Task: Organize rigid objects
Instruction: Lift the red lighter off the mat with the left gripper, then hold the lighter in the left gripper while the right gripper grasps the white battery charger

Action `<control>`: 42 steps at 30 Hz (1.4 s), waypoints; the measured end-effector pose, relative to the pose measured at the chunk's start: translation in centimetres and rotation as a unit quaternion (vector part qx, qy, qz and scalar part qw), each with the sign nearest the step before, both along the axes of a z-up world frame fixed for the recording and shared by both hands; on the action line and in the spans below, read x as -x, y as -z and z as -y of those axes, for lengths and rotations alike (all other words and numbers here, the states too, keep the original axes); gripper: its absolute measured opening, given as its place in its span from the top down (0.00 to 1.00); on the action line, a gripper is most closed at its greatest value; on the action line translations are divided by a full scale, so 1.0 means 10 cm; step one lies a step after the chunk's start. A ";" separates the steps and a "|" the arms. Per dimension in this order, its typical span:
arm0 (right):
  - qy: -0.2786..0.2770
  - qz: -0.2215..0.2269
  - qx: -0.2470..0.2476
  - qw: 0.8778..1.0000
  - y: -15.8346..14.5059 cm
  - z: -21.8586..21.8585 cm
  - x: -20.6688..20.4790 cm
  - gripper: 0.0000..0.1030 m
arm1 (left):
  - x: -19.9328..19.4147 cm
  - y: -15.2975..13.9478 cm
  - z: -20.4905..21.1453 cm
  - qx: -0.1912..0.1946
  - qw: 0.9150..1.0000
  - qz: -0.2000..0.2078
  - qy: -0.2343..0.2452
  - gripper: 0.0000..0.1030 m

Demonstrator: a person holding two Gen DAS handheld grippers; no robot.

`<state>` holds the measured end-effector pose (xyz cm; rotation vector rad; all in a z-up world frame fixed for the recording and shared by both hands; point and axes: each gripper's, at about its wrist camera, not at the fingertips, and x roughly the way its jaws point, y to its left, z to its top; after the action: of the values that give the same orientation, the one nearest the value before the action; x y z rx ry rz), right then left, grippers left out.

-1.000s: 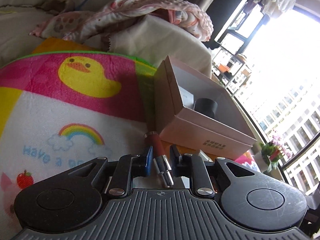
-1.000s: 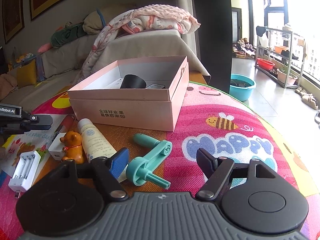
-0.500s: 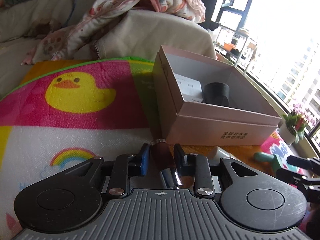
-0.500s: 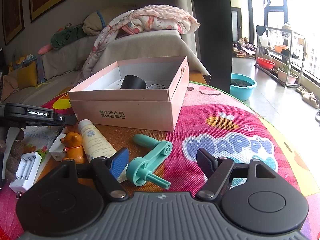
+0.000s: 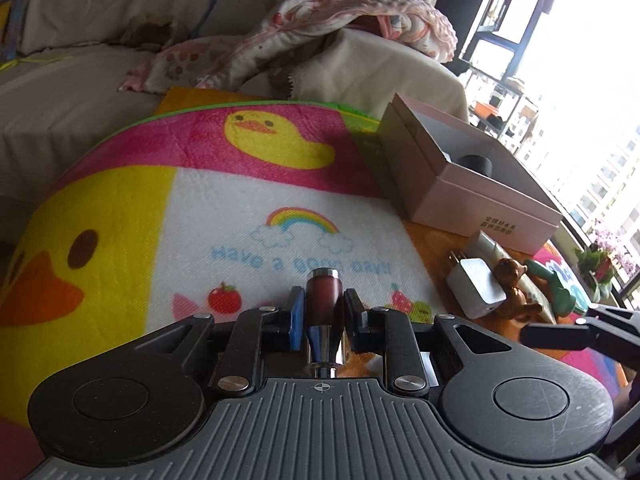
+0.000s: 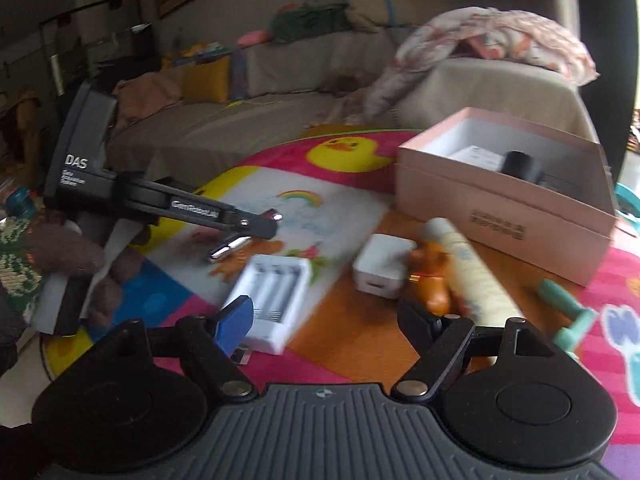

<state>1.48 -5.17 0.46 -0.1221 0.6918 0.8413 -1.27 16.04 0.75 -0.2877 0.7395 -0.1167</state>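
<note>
My left gripper [image 5: 323, 309] has a dark red tube with a silver end [image 5: 324, 296] between its jaws, which are closing and pressing on it. It holds the tube above the colourful mat [image 5: 248, 216]. In the right wrist view the same tube [image 6: 230, 249] hangs under the left gripper [image 6: 268, 222]. My right gripper [image 6: 326, 318] is opening with nothing between its fingers, above a white battery charger [image 6: 272, 296] and a white plug adapter [image 6: 382, 268]. An open pink box [image 6: 500, 208] at the right holds a black cylinder [image 6: 518, 164].
A brown bear figurine [image 6: 434, 276], a cream tube [image 6: 476, 276] and a teal crank handle [image 6: 572, 312] lie in front of the box. A sofa with a patterned blanket [image 5: 360, 20] stands behind the mat. A gloved hand [image 6: 60, 248] holds the left gripper.
The left gripper drew back from the box, still holding the red tube. The right gripper swung left, from over the teal handle to over the charger, and its jaws widened a little.
</note>
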 end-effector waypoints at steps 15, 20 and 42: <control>0.013 0.028 0.094 0.995 0.11 0.36 0.13 0.54 | 0.12 0.06 0.16 0.023 0.999 0.027 0.020 0.77; 0.091 0.040 0.114 0.989 0.12 0.83 0.08 0.40 | 0.09 0.07 0.51 0.029 0.997 0.022 0.065 0.77; 0.139 -0.001 0.082 0.987 0.27 1.03 -0.09 0.00 | 0.21 0.05 1.10 -0.064 0.993 0.036 0.093 0.74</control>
<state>2.43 -15.44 -2.25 -0.1693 0.7592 0.5161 -3.42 5.03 0.20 -0.0914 0.6975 -0.2540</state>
